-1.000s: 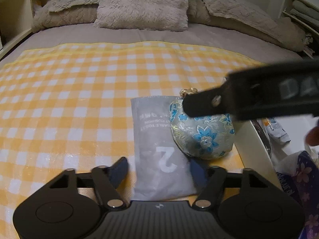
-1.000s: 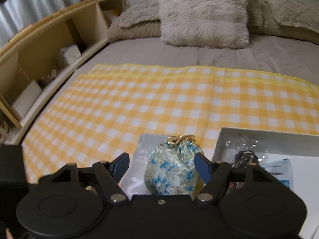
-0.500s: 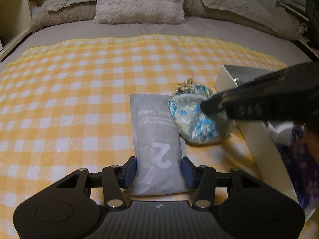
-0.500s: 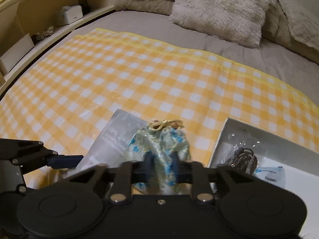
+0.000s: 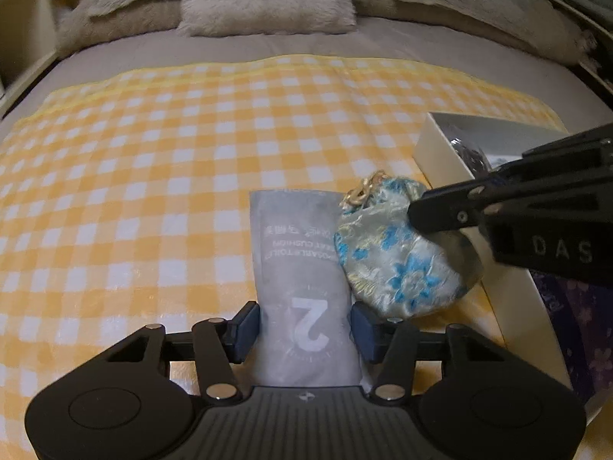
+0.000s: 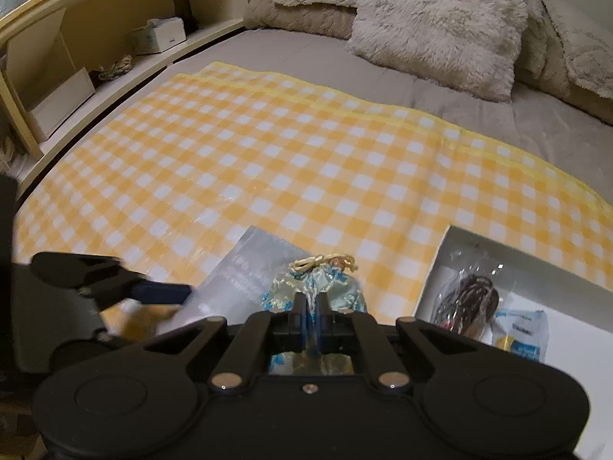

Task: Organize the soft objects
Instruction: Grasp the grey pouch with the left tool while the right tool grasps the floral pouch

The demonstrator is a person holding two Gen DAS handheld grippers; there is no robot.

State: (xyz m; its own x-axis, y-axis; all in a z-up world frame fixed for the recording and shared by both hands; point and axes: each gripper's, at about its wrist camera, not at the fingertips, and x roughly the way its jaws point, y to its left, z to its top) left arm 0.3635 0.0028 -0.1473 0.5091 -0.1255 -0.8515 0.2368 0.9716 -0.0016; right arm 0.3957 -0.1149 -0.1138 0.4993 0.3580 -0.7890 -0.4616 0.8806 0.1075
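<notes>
Two soft things lie on the yellow-and-white checked cloth (image 5: 161, 199): a flat grey packet (image 5: 302, 287) printed with a large "2", and a plump brocade pouch (image 5: 398, 264) with blue flowers and a gold cord knot at its neck. The pouch sits at the packet's 3 o'clock, touching it and overlapping its edge.

The left gripper (image 5: 304, 329) has its blue pads against both long sides of the packet's near end, narrowed to the packet's width. The right gripper (image 6: 312, 308) is pinched almost closed on a fold of the pouch's fabric; the rest of the pouch below its fingers is hidden by the tool body.

At the pouch's 3 o'clock stands a white box (image 6: 433, 280) with low walls. It holds a clear bag of dark coiled cords (image 6: 471, 299) and a small blue-and-white sachet (image 6: 521, 326); its near part is cut off.

Shaggy beige pillows (image 6: 440, 23) lie at 12 o'clock on the grey bed. Wooden shelves (image 6: 95, 38) run along at 9 o'clock, their contents blurred.
</notes>
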